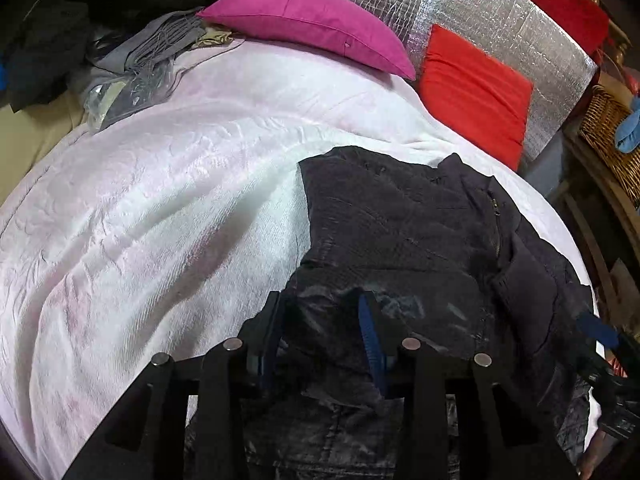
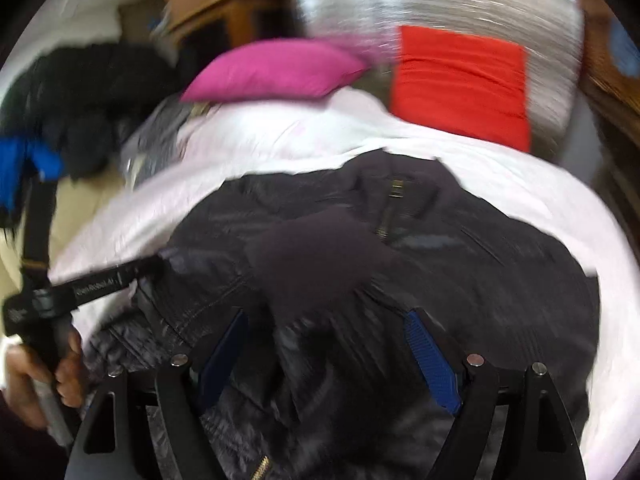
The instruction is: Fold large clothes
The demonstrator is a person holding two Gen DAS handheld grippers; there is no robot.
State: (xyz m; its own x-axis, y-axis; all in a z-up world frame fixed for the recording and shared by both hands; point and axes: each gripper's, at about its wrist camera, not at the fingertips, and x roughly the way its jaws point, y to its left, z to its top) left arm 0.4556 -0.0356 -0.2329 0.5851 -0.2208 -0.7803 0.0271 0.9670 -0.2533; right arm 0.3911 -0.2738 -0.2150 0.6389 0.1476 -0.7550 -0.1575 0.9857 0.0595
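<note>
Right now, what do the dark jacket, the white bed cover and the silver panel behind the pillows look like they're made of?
Dark quilted jacket: likely thin synthetic shell, faint sheen, stitched padding, brass-coloured zip.
White bed cover: soft plush or fleece, fuzzy crinkled nap.
Silver panel: apparently foil-faced insulation, reflective with a grid pattern.
</note>
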